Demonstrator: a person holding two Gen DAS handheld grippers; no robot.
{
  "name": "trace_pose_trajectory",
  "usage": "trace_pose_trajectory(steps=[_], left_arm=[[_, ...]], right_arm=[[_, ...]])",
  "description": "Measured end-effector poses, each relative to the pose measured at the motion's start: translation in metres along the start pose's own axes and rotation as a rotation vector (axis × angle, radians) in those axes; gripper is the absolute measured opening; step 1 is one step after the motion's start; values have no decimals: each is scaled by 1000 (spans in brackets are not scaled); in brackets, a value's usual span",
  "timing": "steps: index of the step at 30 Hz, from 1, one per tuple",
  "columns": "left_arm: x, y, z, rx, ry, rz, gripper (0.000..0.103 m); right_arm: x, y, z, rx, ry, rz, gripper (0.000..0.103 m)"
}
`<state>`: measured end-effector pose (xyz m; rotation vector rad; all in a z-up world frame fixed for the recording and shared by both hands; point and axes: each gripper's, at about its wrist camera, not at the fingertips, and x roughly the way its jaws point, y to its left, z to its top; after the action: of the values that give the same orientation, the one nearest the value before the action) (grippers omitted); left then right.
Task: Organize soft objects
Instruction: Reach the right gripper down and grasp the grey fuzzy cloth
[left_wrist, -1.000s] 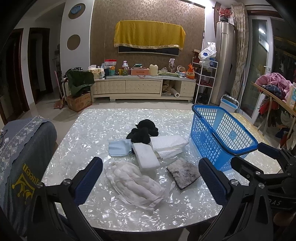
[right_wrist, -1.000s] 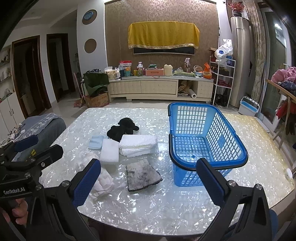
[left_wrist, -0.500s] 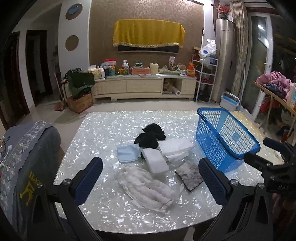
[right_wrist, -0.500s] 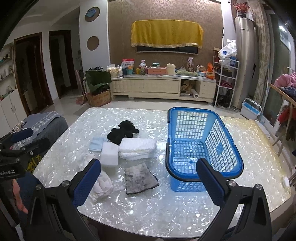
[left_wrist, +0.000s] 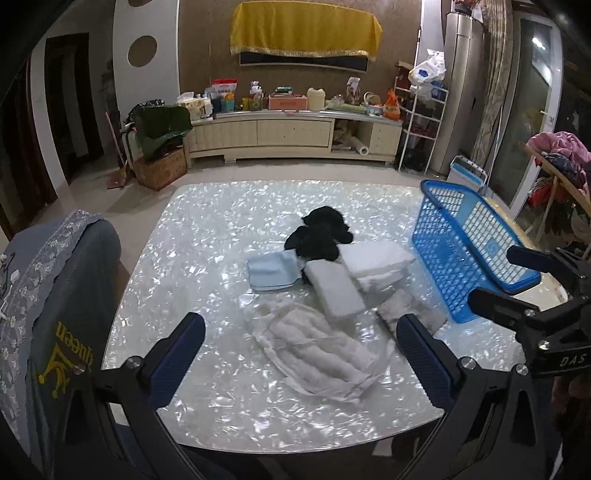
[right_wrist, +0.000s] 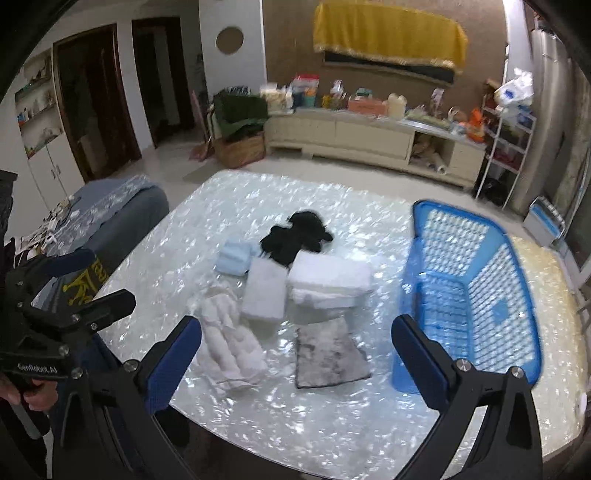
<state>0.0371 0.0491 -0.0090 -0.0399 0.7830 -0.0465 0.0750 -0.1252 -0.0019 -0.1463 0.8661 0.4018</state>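
Observation:
Soft items lie mid-table: a black cloth (left_wrist: 319, 236) (right_wrist: 295, 238), a light blue folded cloth (left_wrist: 273, 273) (right_wrist: 233, 258), a white folded pad (left_wrist: 334, 291) (right_wrist: 264, 293), a white folded towel (left_wrist: 376, 260) (right_wrist: 328, 278), a white quilted cloth (left_wrist: 317, 350) (right_wrist: 231, 343) and a grey rag (right_wrist: 330, 354) (left_wrist: 410, 308). An empty blue basket (left_wrist: 469, 243) (right_wrist: 476, 291) stands to their right. My left gripper (left_wrist: 301, 363) is open above the near table edge, over the quilted cloth. My right gripper (right_wrist: 295, 365) is open, near the grey rag. Both are empty.
The pearly white table (left_wrist: 207, 236) has a chair with a grey-blue cover (left_wrist: 55, 295) at its left. The right gripper shows at the right in the left wrist view (left_wrist: 532, 288); the left one shows at the left in the right wrist view (right_wrist: 70, 291). A TV cabinet (left_wrist: 291, 134) stands far behind.
Both grippers have drawn back and shifted left; the right wrist view has swung left and is blurred by motion. The cloths and basket have not moved.

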Motion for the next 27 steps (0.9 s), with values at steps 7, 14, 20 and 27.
trace_pose_trajectory(steps=[7,14,20,27], left_arm=[[27,24,-8,-40,75,-19,103],[62,39,-26,-49,160,-16,103],[87,42,-33,-51,215,-29,103],[118,45,-37,-45,277,-31,103]], right_arm=[[42,15,-1,-45,125,3,96],[78,20,-5,-56,222,0,94],[107,22,-9,-60,282,-1,86],[138,14,-14,-61,349,-33,79]])
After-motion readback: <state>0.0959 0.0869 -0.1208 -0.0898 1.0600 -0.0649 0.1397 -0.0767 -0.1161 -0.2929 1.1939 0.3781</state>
